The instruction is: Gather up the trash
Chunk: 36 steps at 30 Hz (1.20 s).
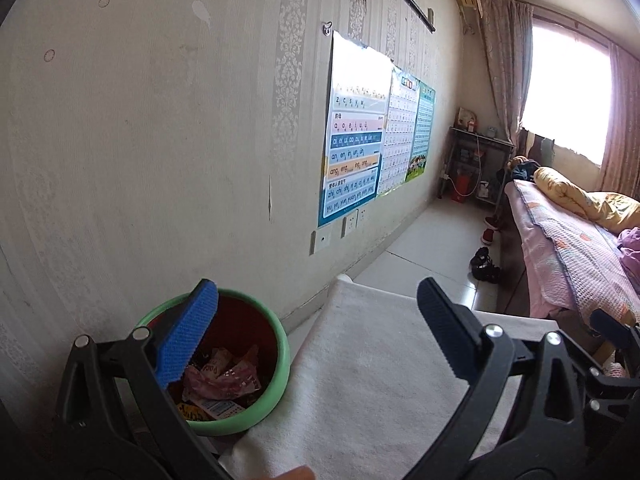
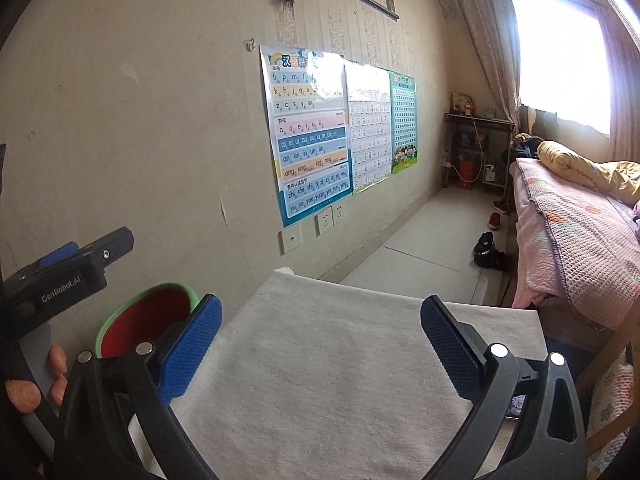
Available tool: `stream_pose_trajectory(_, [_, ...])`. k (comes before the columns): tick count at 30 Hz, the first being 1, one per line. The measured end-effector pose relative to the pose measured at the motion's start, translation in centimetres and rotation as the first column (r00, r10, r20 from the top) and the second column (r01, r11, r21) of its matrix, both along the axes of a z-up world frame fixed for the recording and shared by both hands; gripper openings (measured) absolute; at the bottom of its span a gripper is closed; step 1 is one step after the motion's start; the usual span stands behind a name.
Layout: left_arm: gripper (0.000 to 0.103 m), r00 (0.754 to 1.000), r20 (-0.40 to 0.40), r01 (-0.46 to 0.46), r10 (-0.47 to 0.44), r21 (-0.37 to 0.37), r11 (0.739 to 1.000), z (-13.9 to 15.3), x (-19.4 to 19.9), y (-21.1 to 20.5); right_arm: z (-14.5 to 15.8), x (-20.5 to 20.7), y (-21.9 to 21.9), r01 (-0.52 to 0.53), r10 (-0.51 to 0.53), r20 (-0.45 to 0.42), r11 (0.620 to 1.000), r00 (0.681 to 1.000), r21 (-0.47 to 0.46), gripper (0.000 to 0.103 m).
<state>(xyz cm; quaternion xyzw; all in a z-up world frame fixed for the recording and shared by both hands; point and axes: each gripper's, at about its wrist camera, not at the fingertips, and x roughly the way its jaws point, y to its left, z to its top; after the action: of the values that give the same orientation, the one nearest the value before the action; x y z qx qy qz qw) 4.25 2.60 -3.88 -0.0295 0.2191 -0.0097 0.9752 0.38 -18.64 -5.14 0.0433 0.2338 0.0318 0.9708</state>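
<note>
where it stands beside the white cloth [image 1: 380,380], green bin [image 1: 276,364] of crumpled wrappers [image 1: 224,380]; both tools wide, empty.

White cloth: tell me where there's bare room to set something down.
The whole white cloth shows bare, bordered by the green bin on one side and the bed on the other. Both open grippers, left and right, hang over it. The bin holds wrappers.
</note>
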Motion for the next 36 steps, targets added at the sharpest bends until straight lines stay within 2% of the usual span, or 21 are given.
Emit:
stream_pose_trajectory(9, [0.098,1.0,-0.011,0.024,-0.024,0.003,1.0,0.2,-0.4,-0.2,0.1,0.1,-0.1,0.018,-0.018,-0.009,1.0,1.0,-0.002,0.097])
stream_pose_trajectory(16, [0.098,1.0,0.002,-0.007,0.007,0.056,0.998,-0.2,-0.5,-0.4,-0.3,0.2,-0.2,0.021,-0.021,-0.028,1.0,0.999,-0.003,0.097])
stream_pose_trajectory(25, [0.098,0.999,-0.038,0.013,-0.013,0.02,1.0,-0.6,-0.3,-0.2,-0.8,0.4,-0.3,0.024,-0.024,-0.054,1.0,0.998,-0.001,0.097])
stream_pose_trajectory(36, [0.098,0.999,-0.033,0.023,-0.022,0.012,1.0,-0.6,-0.5,-0.1,-1.2,0.4,-0.4,0.031,-0.03,-0.072,0.999,0.997,0.008,0.097])
